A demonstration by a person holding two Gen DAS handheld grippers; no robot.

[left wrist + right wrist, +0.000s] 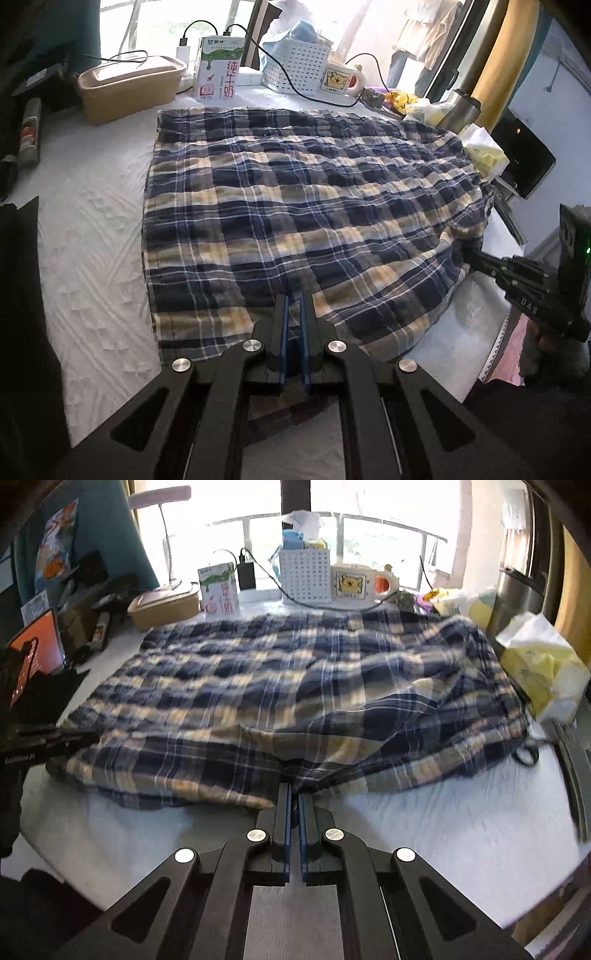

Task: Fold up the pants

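**Both grippers clamped on the near hem: risks before the fold**

The plaid pants point(295, 206) lie spread across the white textured worktop point(92, 240), reaching from its near edge almost to the clutter along the window sill. I hold them at two points. The left gripper point(293, 302) has its jaws closed on the near hem, cloth visible between the blue pads. The right gripper point(294, 794) has its jaws closed on a bunched fold of the same edge further right.

Risks, as I judge them:
- The largest is the crowded far side. A fold carried away from me could sweep cloth into the milk carton point(218, 70), the white basket point(295, 62) or the cables trailing there.
- The right-hand portion is rumpled and heaped, so a crease may be trapped inside the fold.
- My right grip takes only a thin pinch; it may slip if I lift unevenly.

The worktop stands before a bright window with railings. A tan lidded box point(129, 88), a bear-printed mug point(340, 79) and a yellow tissue pack point(543, 664) ring the garment.
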